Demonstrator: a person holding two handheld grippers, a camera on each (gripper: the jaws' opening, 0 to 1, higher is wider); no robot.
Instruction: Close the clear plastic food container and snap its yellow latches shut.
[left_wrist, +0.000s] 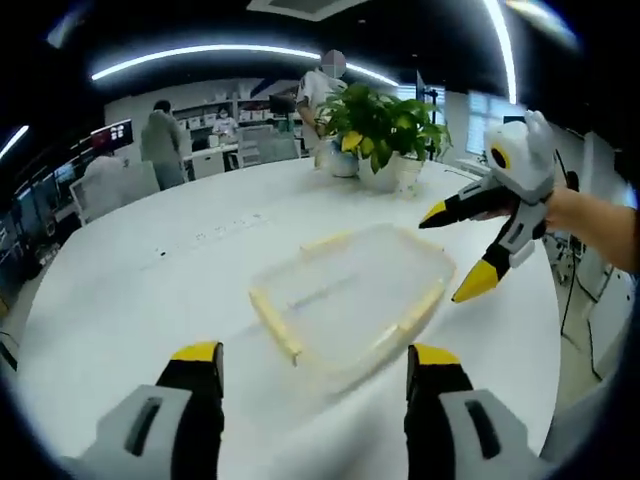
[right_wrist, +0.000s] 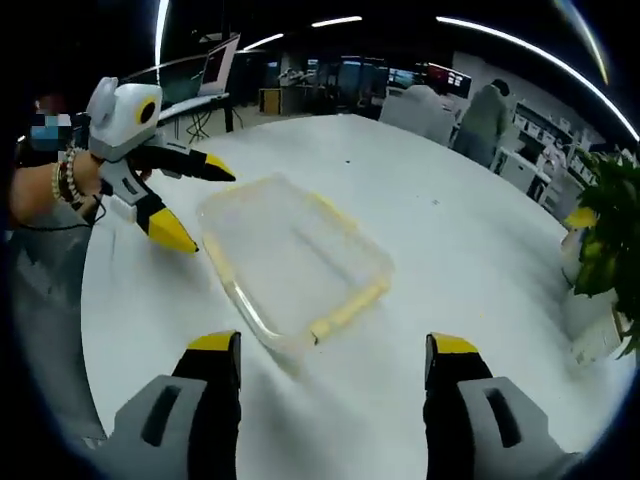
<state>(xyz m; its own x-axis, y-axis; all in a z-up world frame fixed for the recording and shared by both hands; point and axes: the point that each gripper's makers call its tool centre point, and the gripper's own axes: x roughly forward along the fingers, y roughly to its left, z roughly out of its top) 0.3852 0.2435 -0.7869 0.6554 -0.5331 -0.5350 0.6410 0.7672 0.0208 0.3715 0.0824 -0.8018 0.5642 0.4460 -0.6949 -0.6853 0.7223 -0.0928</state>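
- One clear box (left_wrist: 352, 300) lies flat on the white table (left_wrist: 150, 290), with its lid on top
- Four yellow latches sit along its sides, like the one (left_wrist: 276, 325) on the near long side in the left gripper view and the one (right_wrist: 348, 308) on the near short side in the right gripper view
- I cannot tell if the latches are snapped down, as the box looks blurry
- In the left gripper view the box is just ahead of the left gripper (left_wrist: 317, 362), a bit to the right of the middle
- The left gripper's two yellow tips are wide apart and hold nothing
- In the right gripper view the box is ahead of the right gripper (right_wrist: 334, 352) and a bit to the left
- The right gripper's tips are also wide apart and hold nothing
- Each gripper shows up in the other's view too: the right one (left_wrist: 456, 253) is near the box's right corner, and the left one (right_wrist: 200, 204) is near the box's far left corner
- Neither one touches the box
- A hand (left_wrist: 570, 212) holds the right gripper, and a wrist with bead bands (right_wrist: 68, 184) is behind the left one
- A green plant (left_wrist: 385, 125) in a white pot stands on the table past the box
- Some people (left_wrist: 160, 140) stand by desks far behind the table
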